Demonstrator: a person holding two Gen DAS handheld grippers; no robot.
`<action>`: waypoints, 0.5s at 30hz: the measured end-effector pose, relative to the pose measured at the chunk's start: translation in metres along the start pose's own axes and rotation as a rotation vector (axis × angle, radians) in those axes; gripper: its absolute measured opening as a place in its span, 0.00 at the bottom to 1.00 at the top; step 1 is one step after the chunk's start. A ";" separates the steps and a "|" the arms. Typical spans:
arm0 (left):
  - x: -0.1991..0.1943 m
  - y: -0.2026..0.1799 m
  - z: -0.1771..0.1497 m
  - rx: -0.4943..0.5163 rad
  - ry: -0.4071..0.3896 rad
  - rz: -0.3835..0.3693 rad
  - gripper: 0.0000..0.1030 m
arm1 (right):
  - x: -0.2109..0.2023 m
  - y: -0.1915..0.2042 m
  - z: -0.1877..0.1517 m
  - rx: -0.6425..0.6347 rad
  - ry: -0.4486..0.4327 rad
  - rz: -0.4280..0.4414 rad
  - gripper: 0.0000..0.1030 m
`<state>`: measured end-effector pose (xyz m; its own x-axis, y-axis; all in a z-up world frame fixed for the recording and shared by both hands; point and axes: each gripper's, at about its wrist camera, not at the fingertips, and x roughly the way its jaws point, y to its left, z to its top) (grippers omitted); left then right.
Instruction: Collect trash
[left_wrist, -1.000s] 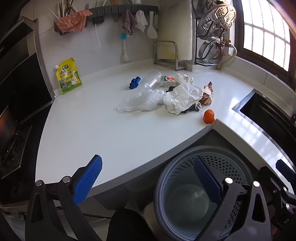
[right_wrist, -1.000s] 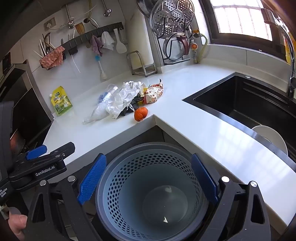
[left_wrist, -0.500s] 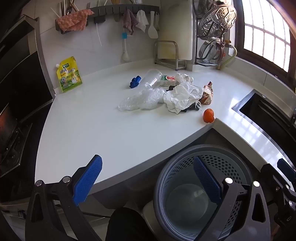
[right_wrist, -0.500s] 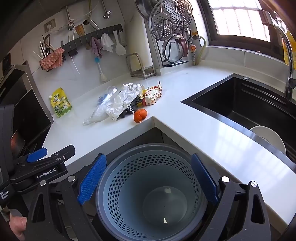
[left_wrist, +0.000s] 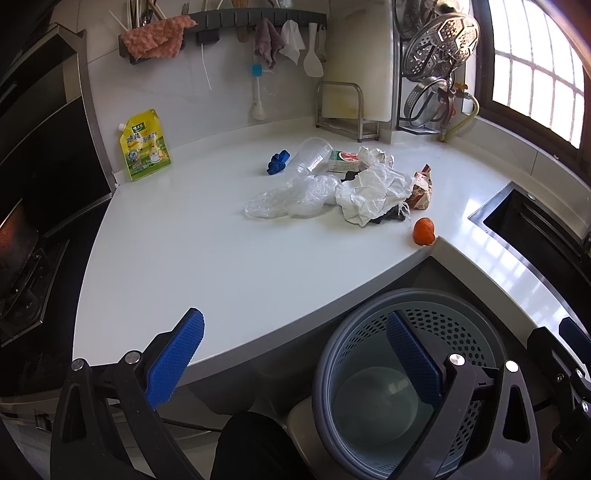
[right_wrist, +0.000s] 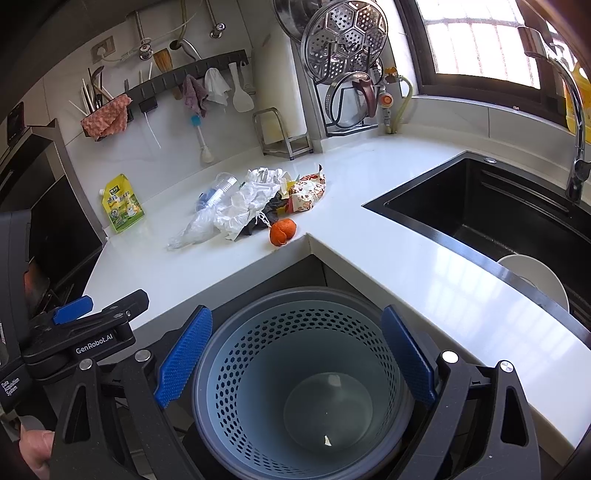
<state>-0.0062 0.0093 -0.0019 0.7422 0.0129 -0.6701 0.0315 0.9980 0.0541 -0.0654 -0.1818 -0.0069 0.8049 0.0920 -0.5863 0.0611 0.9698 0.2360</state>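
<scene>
— What's the trash doing?

— I see it heaped mid-bench: crumpled white paper (left_wrist: 373, 192) on top of a dark scrap, a clear plastic bag (left_wrist: 291, 197) to its left, a clear plastic cup (left_wrist: 312, 155) on its side behind, touching a small carton (left_wrist: 345, 160). A blue cap-like piece (left_wrist: 277, 162) lies just beside the cup. A printed snack wrapper (right_wrist: 308, 192) sits at the pile's right end. An orange peel (right_wrist: 282, 232) lies apart, near the bench's (left_wrist: 207, 258) inner corner.

— Bin?

— A perforated grey wastebasket (right_wrist: 295, 325) stands on the floor below that corner. I can see only a tiny scrap at its bottom.

— Tools?

— My left tool (left_wrist: 295, 365) is spread wide, holding nothing, over the bench edge. My right tool (right_wrist: 295, 354) is also wide open and empty, above the basket's mouth.

— Surroundings?

— A yellow pouch (left_wrist: 144, 144) leans on the wall; the black sink (right_wrist: 498, 214) is to the right.
</scene>
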 end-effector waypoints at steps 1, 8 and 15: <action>0.000 0.001 0.000 -0.002 0.000 -0.001 0.94 | 0.000 0.001 0.000 -0.002 0.000 -0.001 0.86; -0.002 0.004 -0.001 -0.017 -0.003 -0.005 0.94 | -0.002 0.004 0.000 -0.006 -0.006 0.000 0.86; -0.002 0.004 -0.001 -0.018 -0.004 -0.005 0.94 | -0.003 0.003 0.000 -0.006 -0.008 0.001 0.86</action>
<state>-0.0086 0.0135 -0.0011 0.7446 0.0078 -0.6675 0.0233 0.9990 0.0377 -0.0674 -0.1789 -0.0042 0.8096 0.0915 -0.5798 0.0563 0.9711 0.2319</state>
